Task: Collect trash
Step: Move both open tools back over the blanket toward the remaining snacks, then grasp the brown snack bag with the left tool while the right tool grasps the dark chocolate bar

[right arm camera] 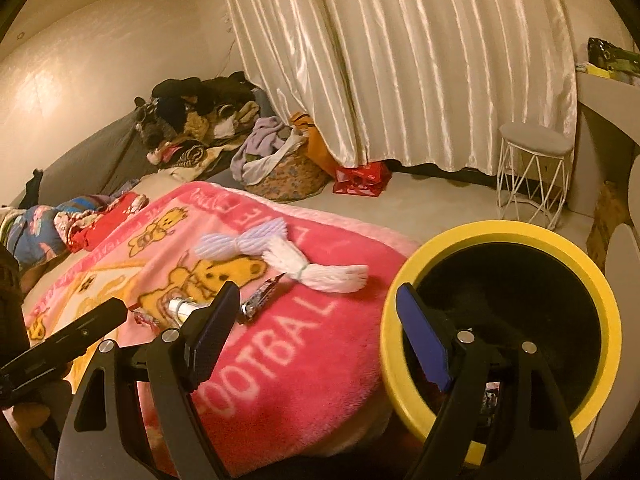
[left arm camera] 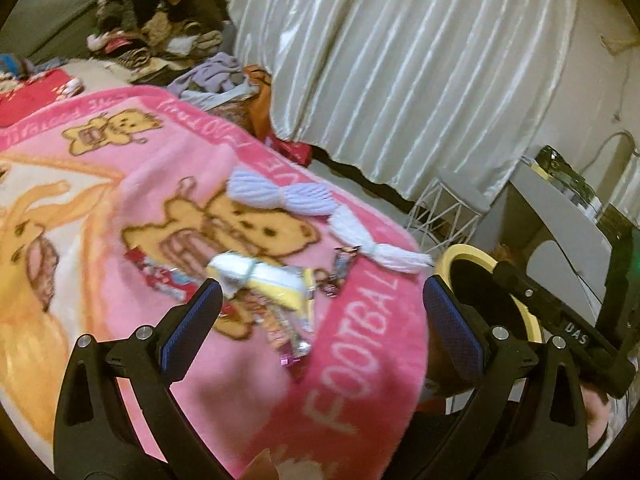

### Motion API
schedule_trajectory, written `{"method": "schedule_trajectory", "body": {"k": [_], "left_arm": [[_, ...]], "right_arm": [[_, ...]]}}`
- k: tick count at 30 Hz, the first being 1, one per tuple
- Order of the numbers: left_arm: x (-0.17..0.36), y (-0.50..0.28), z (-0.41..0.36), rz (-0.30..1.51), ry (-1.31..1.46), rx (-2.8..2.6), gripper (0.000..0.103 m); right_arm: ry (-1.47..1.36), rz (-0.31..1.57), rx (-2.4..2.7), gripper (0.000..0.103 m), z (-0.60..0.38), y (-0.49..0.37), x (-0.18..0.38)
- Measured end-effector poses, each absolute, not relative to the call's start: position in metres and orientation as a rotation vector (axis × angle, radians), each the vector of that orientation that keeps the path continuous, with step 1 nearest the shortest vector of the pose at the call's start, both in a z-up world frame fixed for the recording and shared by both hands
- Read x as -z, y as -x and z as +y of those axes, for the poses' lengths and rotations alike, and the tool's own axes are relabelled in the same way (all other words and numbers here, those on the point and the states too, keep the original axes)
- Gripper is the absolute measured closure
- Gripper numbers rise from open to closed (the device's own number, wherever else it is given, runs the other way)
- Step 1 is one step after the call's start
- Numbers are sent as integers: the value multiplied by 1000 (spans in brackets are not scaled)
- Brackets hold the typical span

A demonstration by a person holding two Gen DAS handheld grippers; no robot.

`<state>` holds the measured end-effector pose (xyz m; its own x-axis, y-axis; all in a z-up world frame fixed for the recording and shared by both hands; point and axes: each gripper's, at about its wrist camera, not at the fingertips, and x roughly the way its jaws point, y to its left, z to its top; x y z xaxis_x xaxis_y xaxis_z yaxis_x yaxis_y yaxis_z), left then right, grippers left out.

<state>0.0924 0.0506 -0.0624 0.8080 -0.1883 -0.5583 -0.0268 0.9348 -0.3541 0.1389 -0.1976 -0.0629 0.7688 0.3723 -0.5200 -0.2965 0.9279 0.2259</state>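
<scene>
Left gripper [left arm camera: 320, 316] jaws wide, empty; wrappers [left arm camera: 260, 284] on pink blanket [left arm camera: 360, 340] between jaws; yellow bin [left arm camera: 472, 256] just beyond right jaw.

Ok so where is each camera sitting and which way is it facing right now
Left wrist: rides the left gripper, angled down over the pink blanket at the wrappers; own open fingers and the right gripper's body show.
Right wrist: rides the right gripper, facing the blanket edge and yellow-rimmed bin; own open fingers show, the left gripper's body at the left edge.
Shared: blanket, white yarn bundle, bin, curtain, wire stool.
</scene>
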Motion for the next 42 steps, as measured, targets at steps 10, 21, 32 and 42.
{"method": "schedule_trajectory", "body": {"k": [10, 21, 32, 42], "left_arm": [[84, -87, 90, 677, 421, 16, 11], [105, -90, 92, 766, 491, 73, 33], [122, -102, 52, 854, 437, 155, 58], [135, -109, 48, 896, 432, 157, 77]], "right_arm": [[-82, 622, -405, 25, -163, -144, 70], [-64, 669, -409, 35, -134, -171, 81], [-108, 830, -450, 50, -114, -217, 108], [-104, 946, -454, 73, -87, -245, 138]]}}
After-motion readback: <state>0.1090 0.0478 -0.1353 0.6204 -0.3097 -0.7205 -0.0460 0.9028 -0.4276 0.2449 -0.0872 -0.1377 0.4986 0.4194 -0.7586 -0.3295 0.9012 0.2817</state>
